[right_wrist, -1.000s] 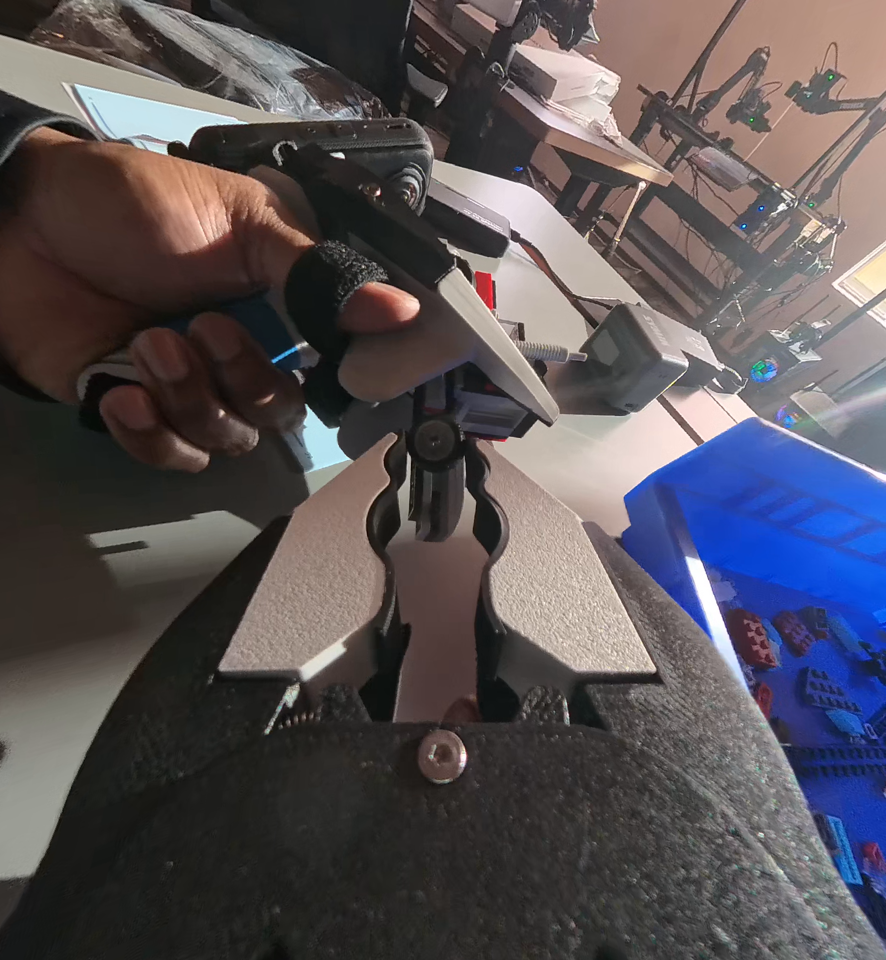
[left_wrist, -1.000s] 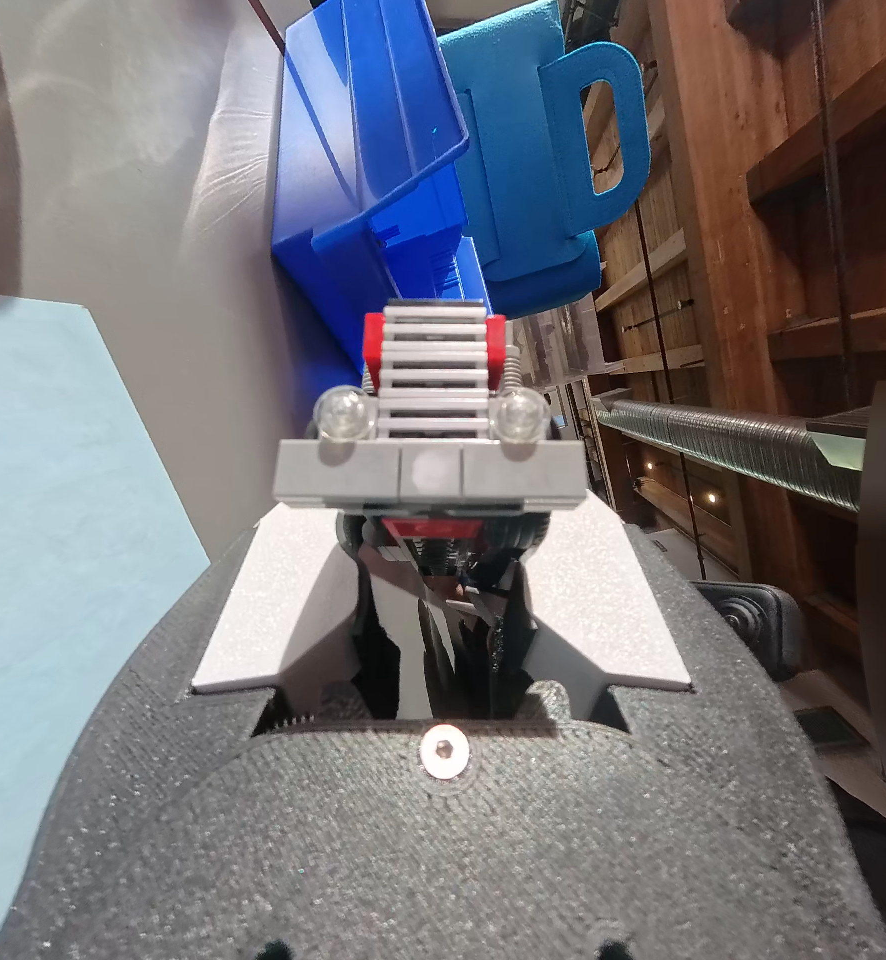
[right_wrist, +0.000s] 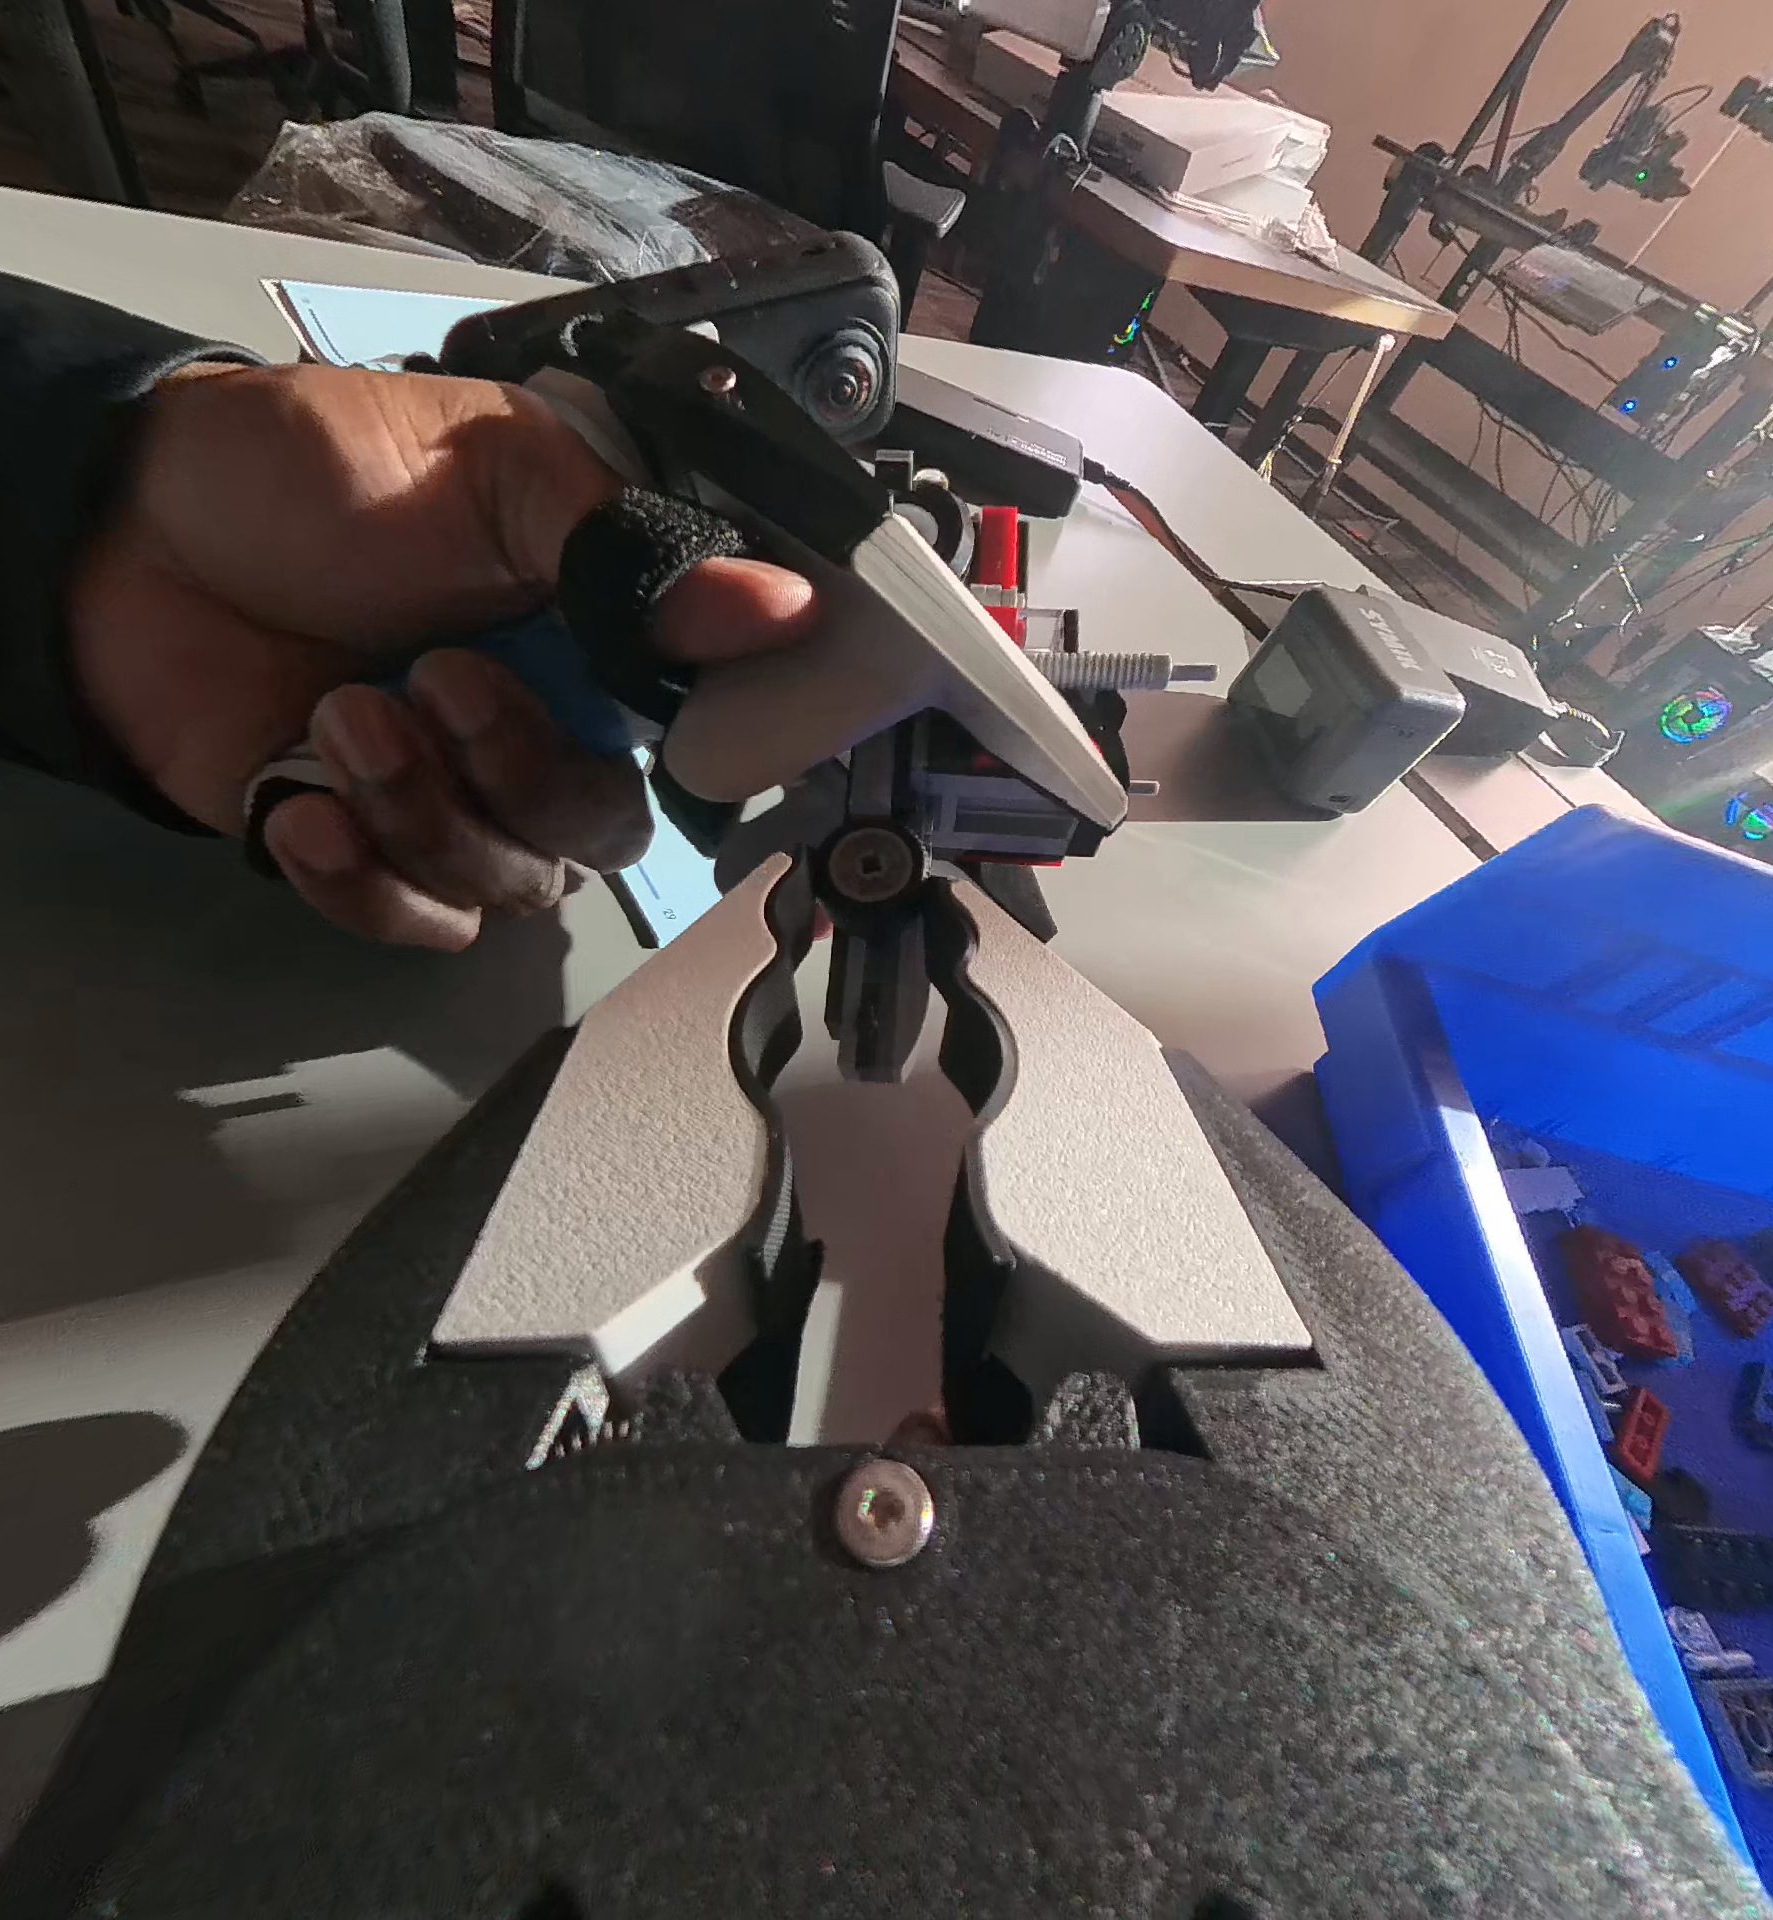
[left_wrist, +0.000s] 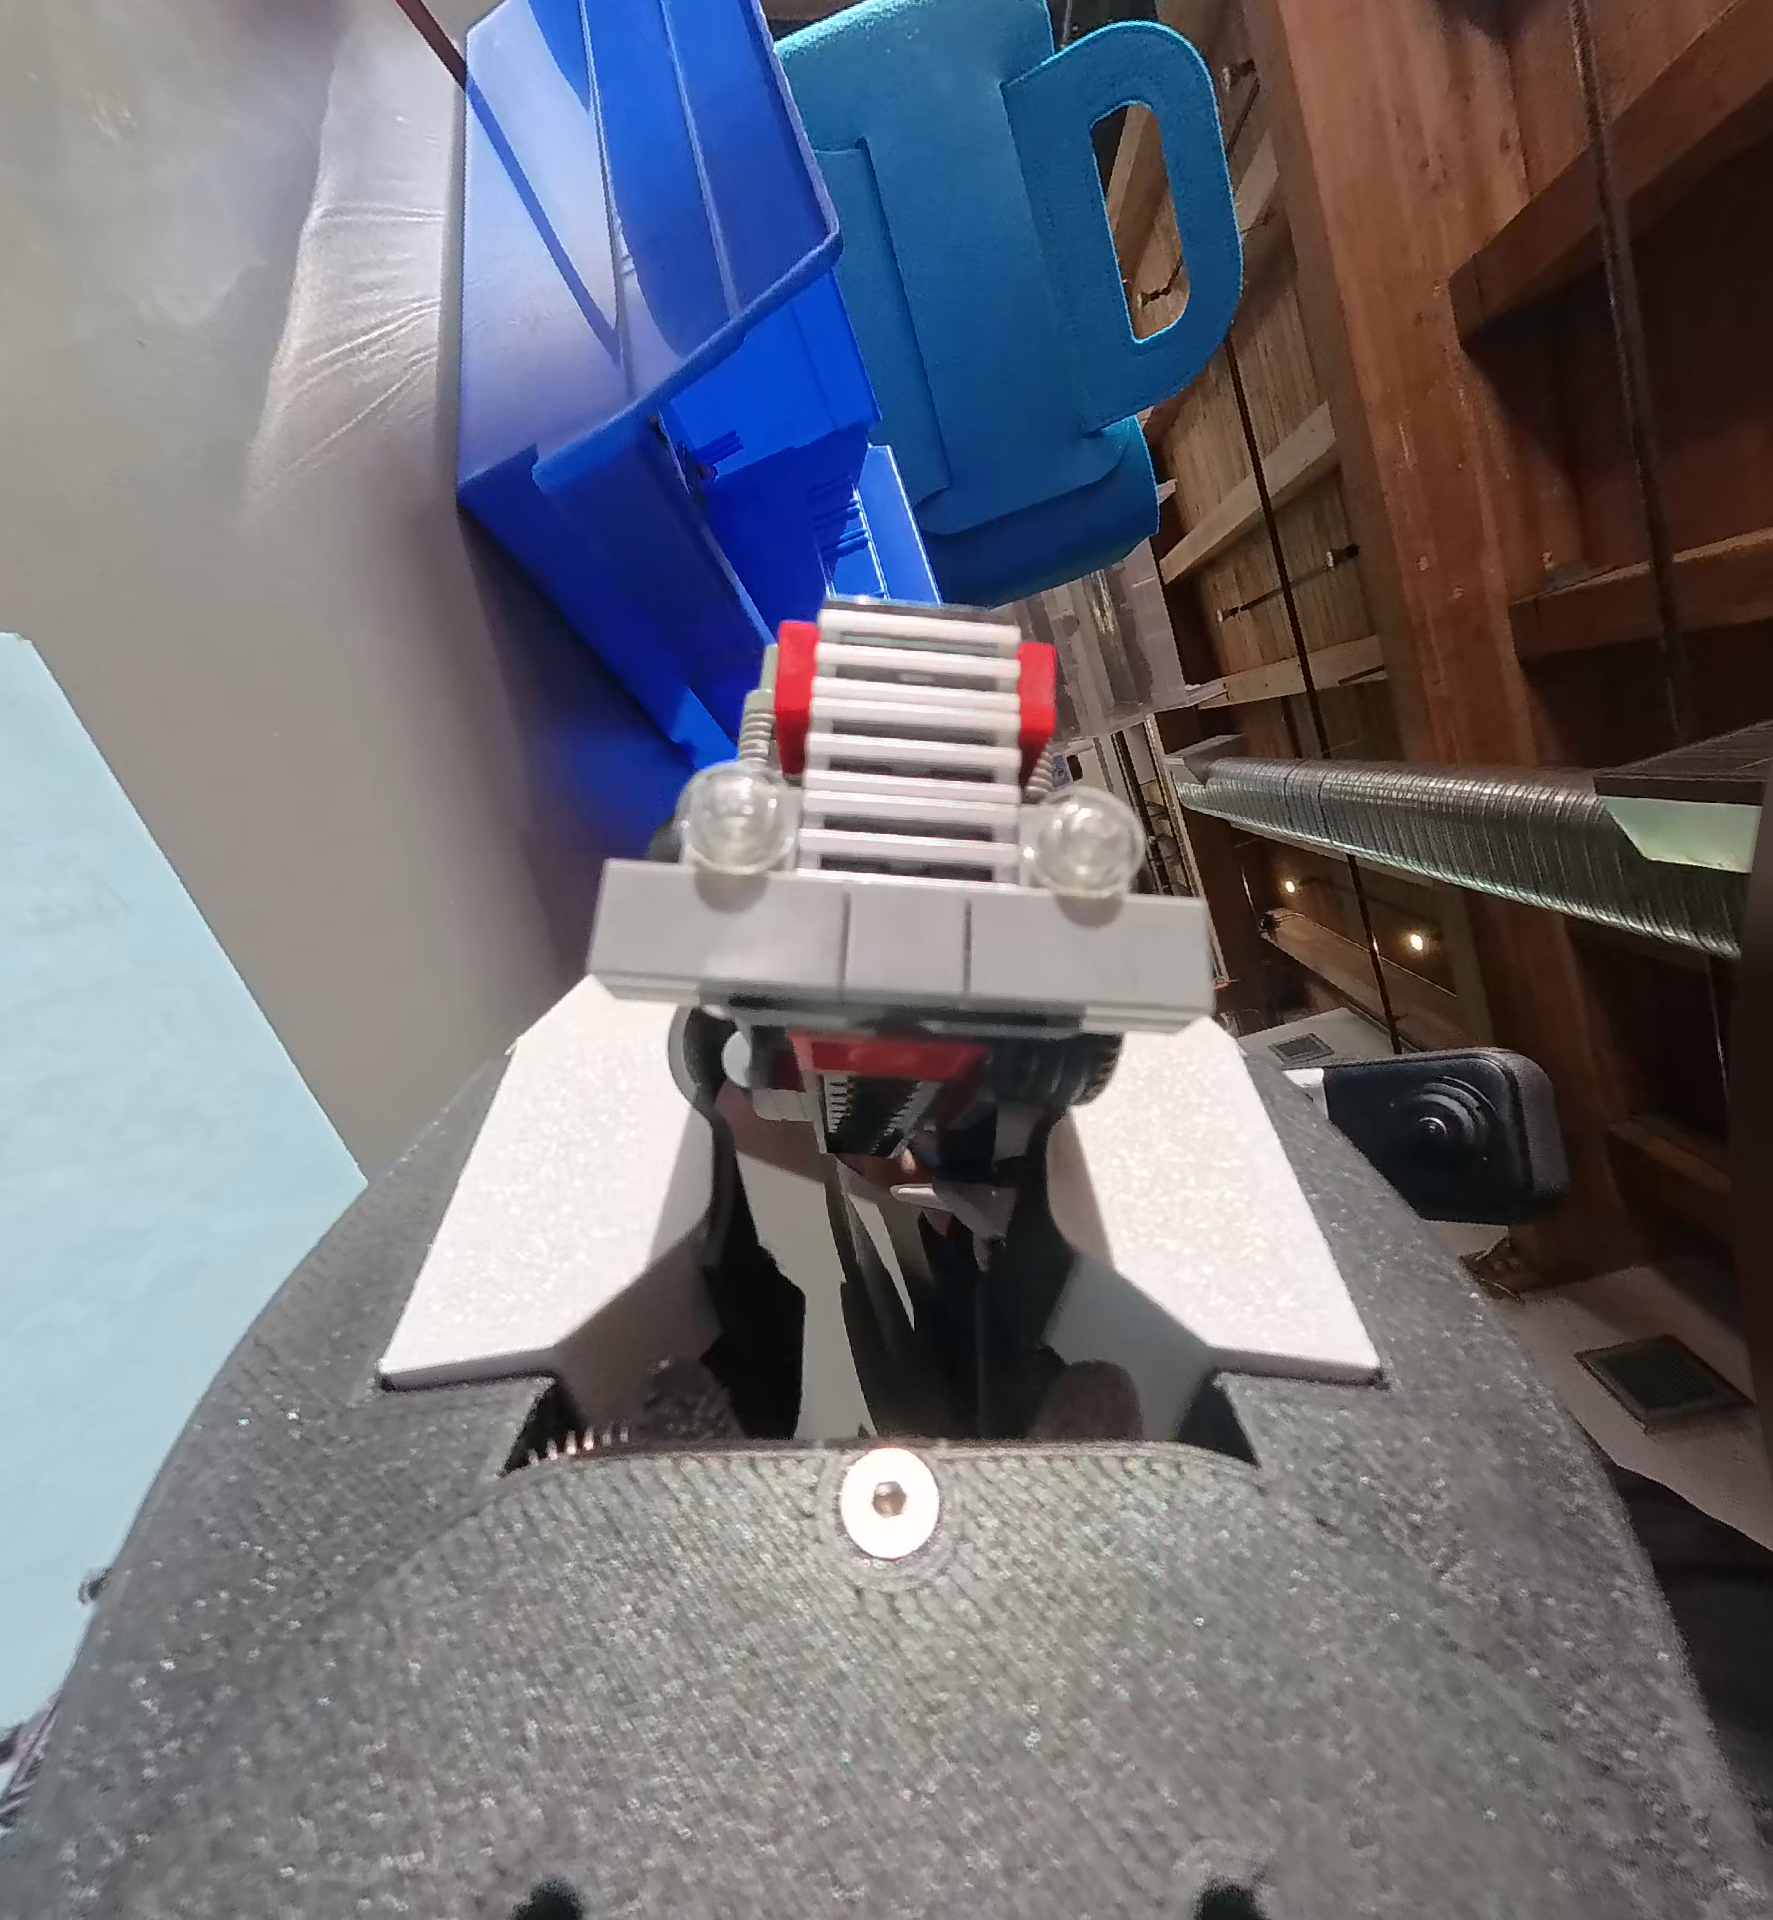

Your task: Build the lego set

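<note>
lego truck clamped, wheel piece at its underside

left gripper [left_wrist: 897, 1049] was clenched on the lego truck [left_wrist: 903, 862], centre frame, grille and clear headlights facing the camera. right gripper [right_wrist: 877, 935] gripped a dark wheel piece [right_wrist: 874, 862] touching the truck's underside. blue bin [right_wrist: 1609, 1039] of loose bricks sat at lower right.

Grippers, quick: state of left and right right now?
Left gripper: closed on the grey-and-red lego vehicle with clear headlights.
Right gripper: closed on a dark grey lego piece with a round hub, pressed against the vehicle's underside.
</note>
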